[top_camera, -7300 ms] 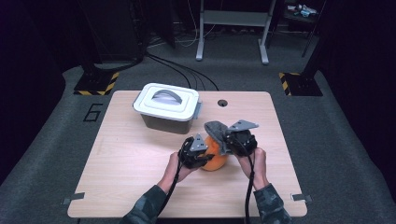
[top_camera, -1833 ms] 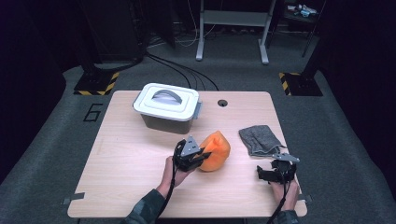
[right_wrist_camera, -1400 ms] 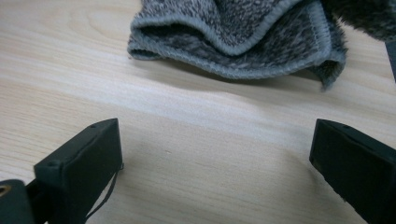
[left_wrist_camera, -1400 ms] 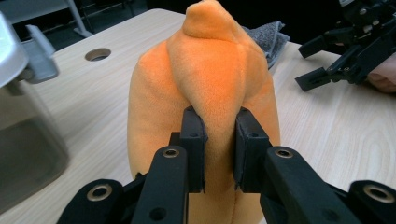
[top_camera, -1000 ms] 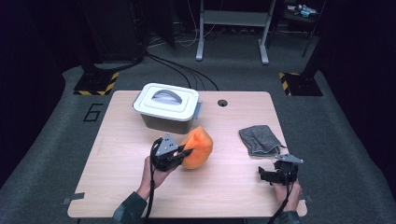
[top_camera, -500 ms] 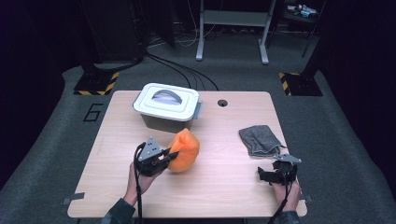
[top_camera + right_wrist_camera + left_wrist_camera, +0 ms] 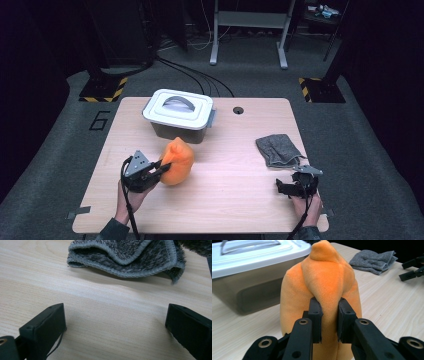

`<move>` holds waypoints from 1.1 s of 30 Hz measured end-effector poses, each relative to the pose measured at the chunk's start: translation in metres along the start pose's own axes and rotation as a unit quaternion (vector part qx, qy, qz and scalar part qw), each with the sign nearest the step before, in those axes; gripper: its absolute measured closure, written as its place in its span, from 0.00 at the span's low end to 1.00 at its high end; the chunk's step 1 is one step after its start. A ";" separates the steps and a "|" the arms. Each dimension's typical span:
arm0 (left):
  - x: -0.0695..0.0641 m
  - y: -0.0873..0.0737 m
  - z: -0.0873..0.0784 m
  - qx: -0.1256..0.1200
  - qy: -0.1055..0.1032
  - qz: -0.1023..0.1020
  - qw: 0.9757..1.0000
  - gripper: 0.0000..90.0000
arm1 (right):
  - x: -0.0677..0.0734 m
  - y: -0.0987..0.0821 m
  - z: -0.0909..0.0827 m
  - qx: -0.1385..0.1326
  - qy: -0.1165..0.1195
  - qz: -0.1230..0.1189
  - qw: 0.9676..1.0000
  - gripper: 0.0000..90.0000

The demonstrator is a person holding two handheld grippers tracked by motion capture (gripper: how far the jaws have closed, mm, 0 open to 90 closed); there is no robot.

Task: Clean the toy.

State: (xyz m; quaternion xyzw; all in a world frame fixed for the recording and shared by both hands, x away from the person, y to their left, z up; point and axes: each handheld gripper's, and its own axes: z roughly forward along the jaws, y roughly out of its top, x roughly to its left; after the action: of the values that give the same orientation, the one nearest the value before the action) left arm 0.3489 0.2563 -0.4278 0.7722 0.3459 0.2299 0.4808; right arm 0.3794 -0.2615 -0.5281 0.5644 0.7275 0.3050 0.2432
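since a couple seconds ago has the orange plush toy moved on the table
Yes. The orange plush toy, pinched in the left gripper, has slid left across the table, from right of the lidded bin to just in front of it.

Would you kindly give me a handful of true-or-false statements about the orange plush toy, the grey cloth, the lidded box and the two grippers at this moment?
1. The left gripper pinches the orange plush toy. True.
2. The right gripper holds the grey cloth. False: its jaws stand open over bare table, the cloth lying beyond them.
3. The white lid sits on the box. True.
4. The toy lies inside the box. False: it stands on the table in front of it.
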 end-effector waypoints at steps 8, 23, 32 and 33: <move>0.019 -0.010 -0.021 -0.004 0.032 -0.018 0.999 0.85 | 0.000 0.000 0.000 0.000 -0.001 0.000 1.000 0.03; 0.059 -0.030 -0.063 0.010 0.116 -0.049 0.992 0.85 | 0.000 0.000 0.000 0.000 -0.002 0.000 1.000 0.03; 0.077 -0.036 -0.079 0.031 0.159 -0.056 0.985 0.85 | 0.001 0.000 0.000 0.001 -0.001 0.005 1.000 0.03; 0.081 -0.038 -0.082 0.039 0.165 -0.061 0.984 0.85 | 0.001 0.000 0.000 0.001 -0.001 0.005 1.000 0.03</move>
State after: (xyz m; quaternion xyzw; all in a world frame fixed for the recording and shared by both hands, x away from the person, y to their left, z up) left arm 0.3339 0.3763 -0.4246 0.7193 0.4759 0.3102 0.3999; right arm 0.3796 -0.2603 -0.5282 0.5684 0.7246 0.3052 0.2422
